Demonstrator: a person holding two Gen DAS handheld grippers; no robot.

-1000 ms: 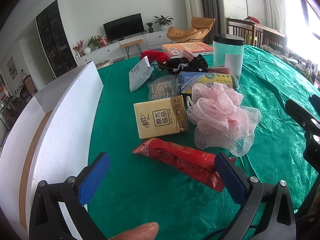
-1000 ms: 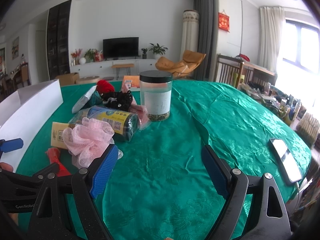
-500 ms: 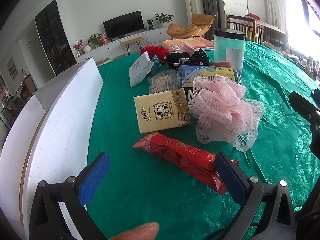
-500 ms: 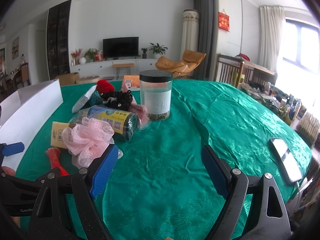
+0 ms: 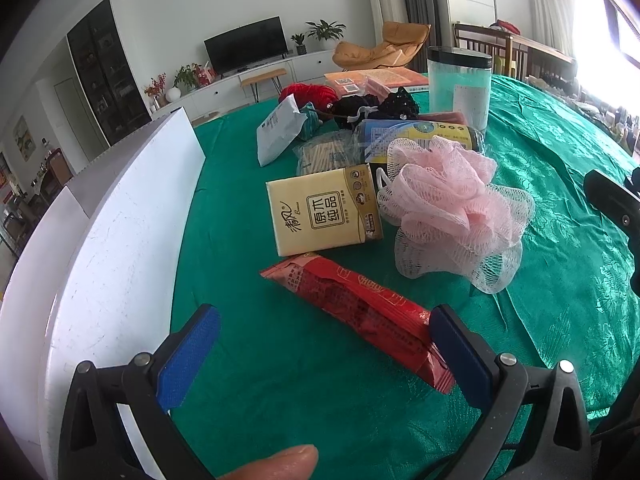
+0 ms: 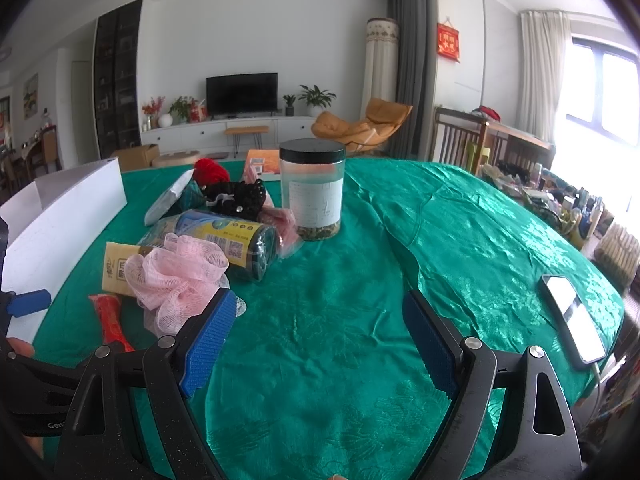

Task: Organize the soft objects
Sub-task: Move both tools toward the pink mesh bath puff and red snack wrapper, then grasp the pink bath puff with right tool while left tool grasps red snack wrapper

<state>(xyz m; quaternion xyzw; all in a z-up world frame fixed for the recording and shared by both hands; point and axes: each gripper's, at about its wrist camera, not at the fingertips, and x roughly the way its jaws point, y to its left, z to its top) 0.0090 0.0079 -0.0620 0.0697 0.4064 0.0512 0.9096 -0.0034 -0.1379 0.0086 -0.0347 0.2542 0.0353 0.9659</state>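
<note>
A pink mesh bath pouf [image 5: 452, 210] lies on the green tablecloth [image 5: 560, 216], also in the right wrist view [image 6: 176, 272]. Beside it lie a yellow tissue pack [image 5: 324, 210] and a red snack packet [image 5: 360, 308]. Further back are a black fabric bundle [image 5: 376, 106], red yarn [image 5: 308, 92] and a white pouch [image 5: 280, 132]. My left gripper [image 5: 320, 352] is open and empty, its right finger over the red packet's near end. My right gripper [image 6: 320, 340] is open and empty above bare cloth, right of the pouf.
A white open box [image 5: 100, 220] stands along the table's left side. A clear jar with a black lid [image 6: 312, 188], a dark roll with a yellow label [image 6: 236, 240] and a bag of sticks [image 5: 324, 154] sit mid-table. A phone [image 6: 572, 312] lies at the right edge.
My left gripper has drawn slightly nearer to the objects; the red packet now reaches its right finger. The right gripper has hardly moved.
</note>
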